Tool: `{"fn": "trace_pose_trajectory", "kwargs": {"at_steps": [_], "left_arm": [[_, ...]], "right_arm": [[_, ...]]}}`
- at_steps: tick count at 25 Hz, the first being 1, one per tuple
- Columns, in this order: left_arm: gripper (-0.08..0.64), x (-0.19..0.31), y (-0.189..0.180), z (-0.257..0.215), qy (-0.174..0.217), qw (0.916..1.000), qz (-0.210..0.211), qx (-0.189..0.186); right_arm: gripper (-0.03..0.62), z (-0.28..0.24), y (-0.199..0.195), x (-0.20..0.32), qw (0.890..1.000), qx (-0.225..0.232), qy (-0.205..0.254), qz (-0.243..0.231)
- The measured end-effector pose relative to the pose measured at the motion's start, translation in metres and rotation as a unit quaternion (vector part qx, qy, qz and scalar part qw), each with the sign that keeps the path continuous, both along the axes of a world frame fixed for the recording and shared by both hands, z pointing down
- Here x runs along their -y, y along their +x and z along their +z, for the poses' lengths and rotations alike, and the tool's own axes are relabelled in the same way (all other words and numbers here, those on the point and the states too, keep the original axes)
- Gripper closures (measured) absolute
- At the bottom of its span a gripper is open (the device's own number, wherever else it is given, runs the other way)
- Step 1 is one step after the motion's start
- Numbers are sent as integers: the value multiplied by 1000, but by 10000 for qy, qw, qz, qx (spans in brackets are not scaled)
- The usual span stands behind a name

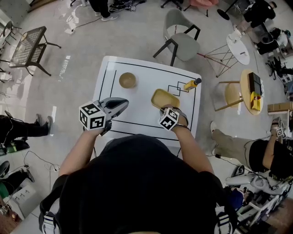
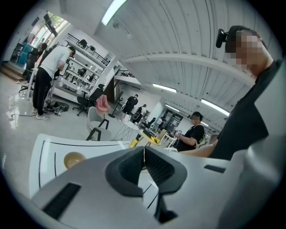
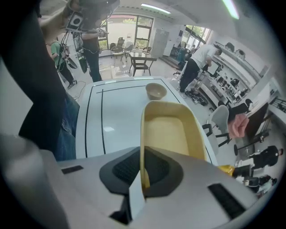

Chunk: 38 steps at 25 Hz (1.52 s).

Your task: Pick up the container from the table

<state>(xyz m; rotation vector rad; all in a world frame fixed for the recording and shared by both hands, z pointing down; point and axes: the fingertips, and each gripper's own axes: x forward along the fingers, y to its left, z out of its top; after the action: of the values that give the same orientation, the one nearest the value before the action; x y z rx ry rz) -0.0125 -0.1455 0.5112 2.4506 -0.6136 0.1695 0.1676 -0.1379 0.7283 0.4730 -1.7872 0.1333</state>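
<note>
Bright, even indoor light; strong fisheye bend in every view.
Long ceiling lamps shine from above in the left gripper view; daylight enters through windows in the right gripper view; the glossy floor shows white glare streaks; the white worktop carries a small bright reflection; shadows are soft and weak; the corners go dark; the left tongs and right tongs, close to the lens, look slightly soft.

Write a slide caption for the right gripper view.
The right tool shut on the rim of the yellow container, white table and a small bowl beyond.
</note>
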Motion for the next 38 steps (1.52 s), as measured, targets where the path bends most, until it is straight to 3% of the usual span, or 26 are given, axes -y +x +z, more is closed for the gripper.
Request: {"fn": "trace_pose_trajectory", "kwargs": {"at_steps": [15, 38], "left_arm": [[549, -8, 2, -13, 143, 9997, 167, 66], [549, -22, 3, -19, 304, 9989, 342, 95]], "right_arm": [[577, -37, -8, -14, 9992, 309, 141, 207], [577, -56, -11, -25, 9988, 247, 294, 303]]}}
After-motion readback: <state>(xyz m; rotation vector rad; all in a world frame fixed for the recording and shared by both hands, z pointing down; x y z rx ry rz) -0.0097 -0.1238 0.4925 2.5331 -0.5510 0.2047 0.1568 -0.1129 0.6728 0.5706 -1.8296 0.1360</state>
